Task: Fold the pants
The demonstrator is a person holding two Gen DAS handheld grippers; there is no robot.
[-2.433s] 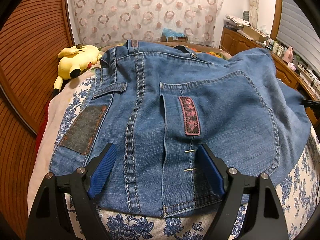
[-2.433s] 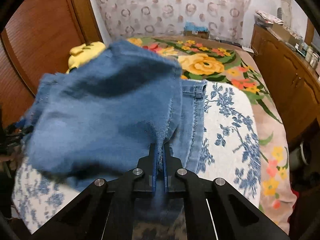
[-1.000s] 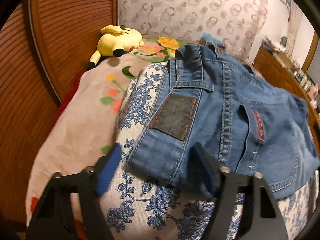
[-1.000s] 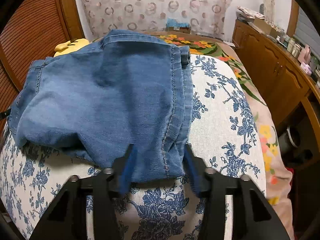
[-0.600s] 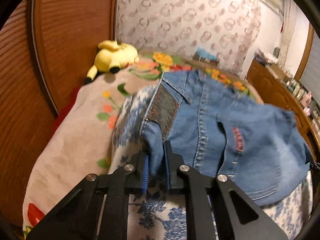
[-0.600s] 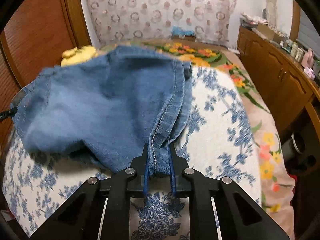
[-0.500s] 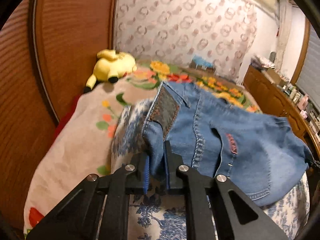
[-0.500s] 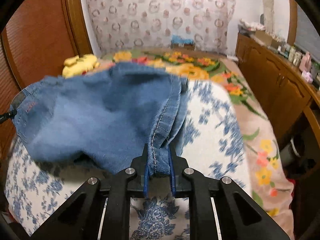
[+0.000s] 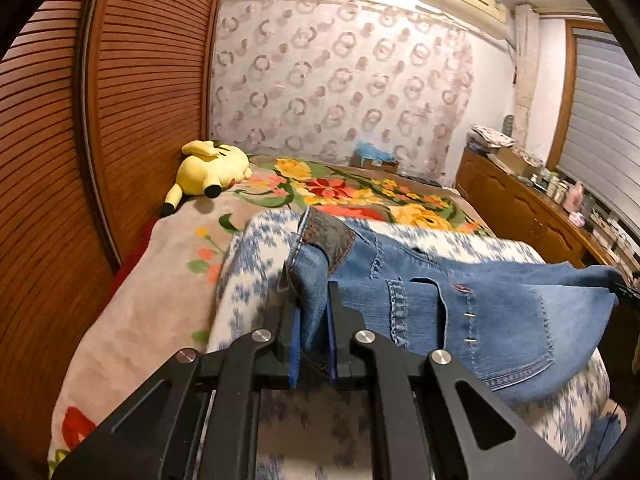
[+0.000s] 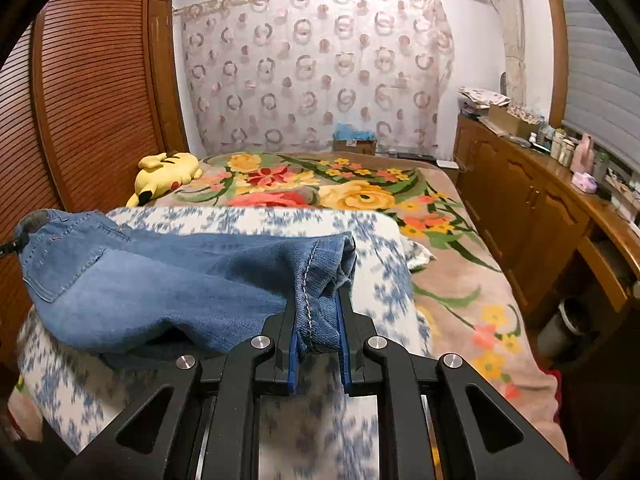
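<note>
A pair of blue denim pants hangs stretched between my two grippers, lifted off the blue-flowered white cover. My left gripper is shut on the bunched left corner, just under a dark patch pocket. In the right wrist view the same pants sag to the left, and my right gripper is shut on the folded right edge along a stitched seam. The far end of the denim reaches the other gripper at the frame edge in each view.
A yellow plush toy lies at the bed's far left by the slatted wooden wardrobe. A flowered blanket covers the bed beyond. A wooden dresser with bottles runs along the right; a patterned curtain hangs behind.
Both grippers closed on the pants' corners, then lifted them up and back off the cover. The denim now hangs taut and sagging between them, and more of the room shows.
</note>
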